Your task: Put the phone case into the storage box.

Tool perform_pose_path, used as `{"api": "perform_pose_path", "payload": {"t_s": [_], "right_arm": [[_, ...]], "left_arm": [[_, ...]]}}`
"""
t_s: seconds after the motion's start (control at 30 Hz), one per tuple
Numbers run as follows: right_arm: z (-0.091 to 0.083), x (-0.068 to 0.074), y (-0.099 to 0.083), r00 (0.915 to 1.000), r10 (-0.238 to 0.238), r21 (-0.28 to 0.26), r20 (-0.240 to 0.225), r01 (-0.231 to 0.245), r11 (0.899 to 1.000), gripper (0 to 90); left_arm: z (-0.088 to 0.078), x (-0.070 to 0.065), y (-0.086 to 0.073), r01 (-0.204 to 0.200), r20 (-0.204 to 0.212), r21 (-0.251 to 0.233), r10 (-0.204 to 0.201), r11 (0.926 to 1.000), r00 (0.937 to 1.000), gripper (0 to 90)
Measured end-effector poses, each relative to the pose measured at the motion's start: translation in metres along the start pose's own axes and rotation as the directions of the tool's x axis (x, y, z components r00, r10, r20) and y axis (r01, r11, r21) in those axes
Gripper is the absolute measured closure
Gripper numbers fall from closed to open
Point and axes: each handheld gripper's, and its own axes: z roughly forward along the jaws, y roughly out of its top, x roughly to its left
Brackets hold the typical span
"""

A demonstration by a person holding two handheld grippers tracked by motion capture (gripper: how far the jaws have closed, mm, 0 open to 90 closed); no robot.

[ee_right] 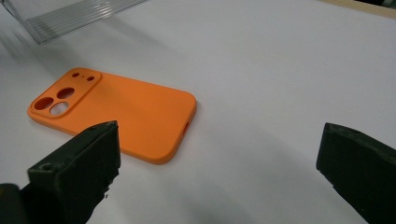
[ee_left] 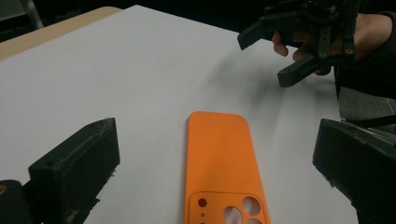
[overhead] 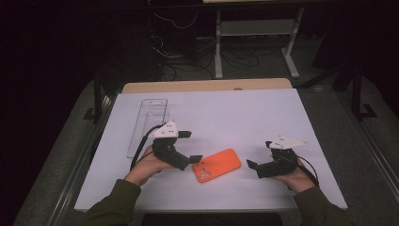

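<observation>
An orange phone case (overhead: 217,165) is laid back-up on the white table (overhead: 244,113), between the left gripper (overhead: 190,146) and right gripper (overhead: 260,157); both are held low, jaws spread, empty.

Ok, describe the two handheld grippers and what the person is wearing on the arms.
Both the left gripper and the right gripper are black, angular, with two blocky jaws whose edges look slightly rough in the gripper views. Each carries a pale grey three-cornered plate on top, dotted with small dark holes. A black cable trails back from each. The person's sleeves are dark olive green.
</observation>
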Motion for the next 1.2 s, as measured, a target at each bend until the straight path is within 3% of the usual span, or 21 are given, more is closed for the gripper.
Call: {"api": "perform_pose_path", "payload": {"t_s": [0.87, 1.2], "right_arm": [[0.000, -0.001, 0.000, 1.0000, 0.005, -0.002, -0.002, -0.005, 1.000, 0.0], [0.000, -0.002, 0.000, 0.9999, 0.011, -0.001, -0.005, -0.011, 1.000, 0.0]], "left_arm": [[0.025, 0.002, 0.015, -0.034, 0.018, 0.014, 0.034, 0.9993, 0.9993, 0.0], [0.040, 0.001, 0.020, -0.023, 0.025, 0.001, 0.023, 0.9997, 0.9994, 0.0]]}}
